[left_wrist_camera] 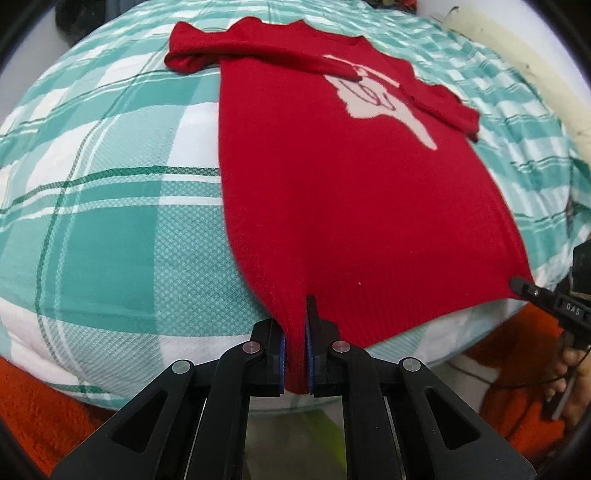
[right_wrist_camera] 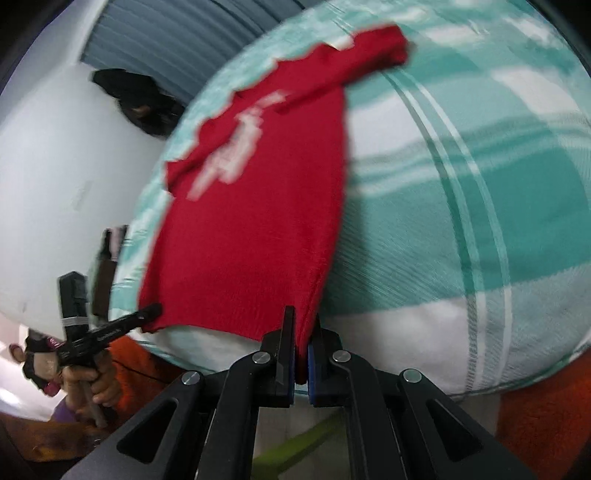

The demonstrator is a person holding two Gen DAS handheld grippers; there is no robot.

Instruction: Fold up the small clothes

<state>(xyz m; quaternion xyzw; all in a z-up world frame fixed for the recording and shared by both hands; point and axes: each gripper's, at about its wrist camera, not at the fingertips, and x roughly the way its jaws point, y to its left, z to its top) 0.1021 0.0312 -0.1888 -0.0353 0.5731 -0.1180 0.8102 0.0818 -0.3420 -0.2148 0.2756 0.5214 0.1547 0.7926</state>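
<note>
Left wrist view showed my left gripper (left_wrist_camera: 295, 354) clamped on one hem corner of the red sweater (left_wrist_camera: 332, 192) lying on the checked bedspread (left_wrist_camera: 110, 229), right gripper (right_wrist_camera: 302, 363) pinching the other; I judged both corners should rise evenly, keeping the hem taut.

A teal-and-white plaid cloth (left_wrist_camera: 110, 221) covers the work surface and fills most of both views; its weave shows a fine waffle texture with thin dark-green lines. An orange fleece fabric (left_wrist_camera: 40, 413) lies under the cloth's near edge, visible at 7 o'clock and 4 o'clock in the left wrist view. A cream-coloured padded edge (left_wrist_camera: 517, 62) runs along the cloth at 2 o'clock. In the right wrist view, a white wall (right_wrist_camera: 48, 166) occupies 9 o'clock, a grey ribbed panel (right_wrist_camera: 177, 33) sits at 11 o'clock, and a dark object (right_wrist_camera: 140, 99), too blurred to identify, lies just beside the cloth.
</note>
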